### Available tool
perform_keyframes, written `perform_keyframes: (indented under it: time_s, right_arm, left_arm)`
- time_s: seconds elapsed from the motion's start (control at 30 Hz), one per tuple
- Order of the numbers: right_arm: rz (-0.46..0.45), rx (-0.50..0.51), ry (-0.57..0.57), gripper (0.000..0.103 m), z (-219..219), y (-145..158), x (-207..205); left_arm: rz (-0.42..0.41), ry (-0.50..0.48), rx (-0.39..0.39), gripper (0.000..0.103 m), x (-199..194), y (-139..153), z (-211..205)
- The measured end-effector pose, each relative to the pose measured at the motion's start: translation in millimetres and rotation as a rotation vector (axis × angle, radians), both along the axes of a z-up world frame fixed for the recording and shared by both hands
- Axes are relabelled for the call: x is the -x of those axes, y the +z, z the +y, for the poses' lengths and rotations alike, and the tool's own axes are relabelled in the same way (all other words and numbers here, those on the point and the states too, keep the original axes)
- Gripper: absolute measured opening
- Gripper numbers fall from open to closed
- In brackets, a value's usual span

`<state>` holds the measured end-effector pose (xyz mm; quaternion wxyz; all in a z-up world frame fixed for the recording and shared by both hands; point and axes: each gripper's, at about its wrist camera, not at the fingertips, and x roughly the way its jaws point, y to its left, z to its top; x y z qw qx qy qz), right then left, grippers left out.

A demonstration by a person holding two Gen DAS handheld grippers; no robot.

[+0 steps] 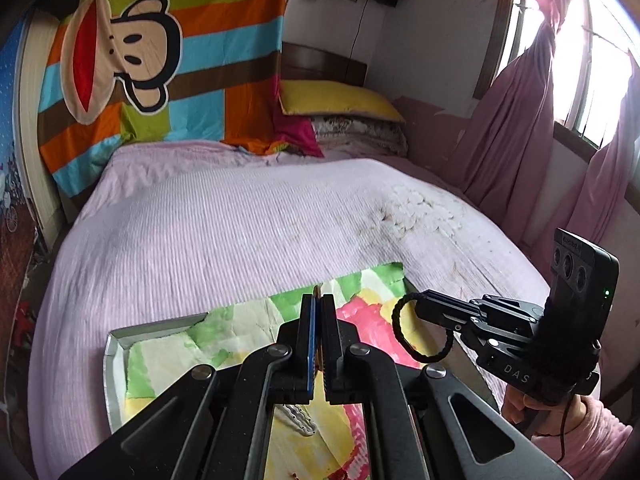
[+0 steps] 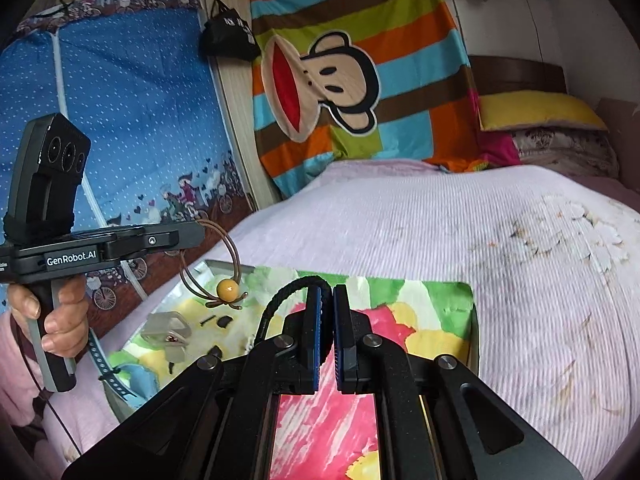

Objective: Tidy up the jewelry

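Note:
A silver tray (image 1: pixel 116 344) lined with colourful floral paper lies on the bed. My left gripper (image 1: pixel 319 300) is shut on a thin brown cord bracelet (image 1: pixel 318 290). In the right wrist view that bracelet's yellow bead (image 2: pixel 228 289) dangles over the tray's (image 2: pixel 224 266) far left corner. My right gripper (image 2: pixel 333 294) is shut on a black braided bracelet (image 2: pixel 276 300). Its loop (image 1: pixel 396 320) hangs from the fingers above the tray's right side. Both grippers hover over the tray, side by side.
On the tray lie a pale chain piece (image 1: pixel 298 420), a small clear box (image 2: pixel 166 330) and a blue strap with holes (image 2: pixel 106 368). The lilac bedspread (image 1: pixel 240 220) stretches ahead to pillows (image 1: pixel 340 100) and a striped cartoon sheet (image 1: pixel 160 60). Pink curtains (image 1: pixel 520 120) hang at right.

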<state>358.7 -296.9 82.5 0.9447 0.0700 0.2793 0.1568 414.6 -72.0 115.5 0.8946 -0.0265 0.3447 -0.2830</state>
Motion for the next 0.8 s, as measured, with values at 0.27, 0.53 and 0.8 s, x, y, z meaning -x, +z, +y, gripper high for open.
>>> perform_keyframes:
  time_s: [0.27,0.53,0.8]
  right_arm:
    - [0.085,0.015,-0.028,0.005,-3,-24,-19]
    - [0.163,0.005,-0.042,0.005,-9,-44,-31]
    - [0.241,0.01,-0.048,0.005,-9,-61,-44]
  left_arm:
    - [0.057,-0.023,-0.03,0.003,-9,-19,-14]
    - [0.106,-0.014,-0.021,0.003,-19,-41,-22]
    - [0.163,-0.001,-0.056,0.003,-21,-62,-29]
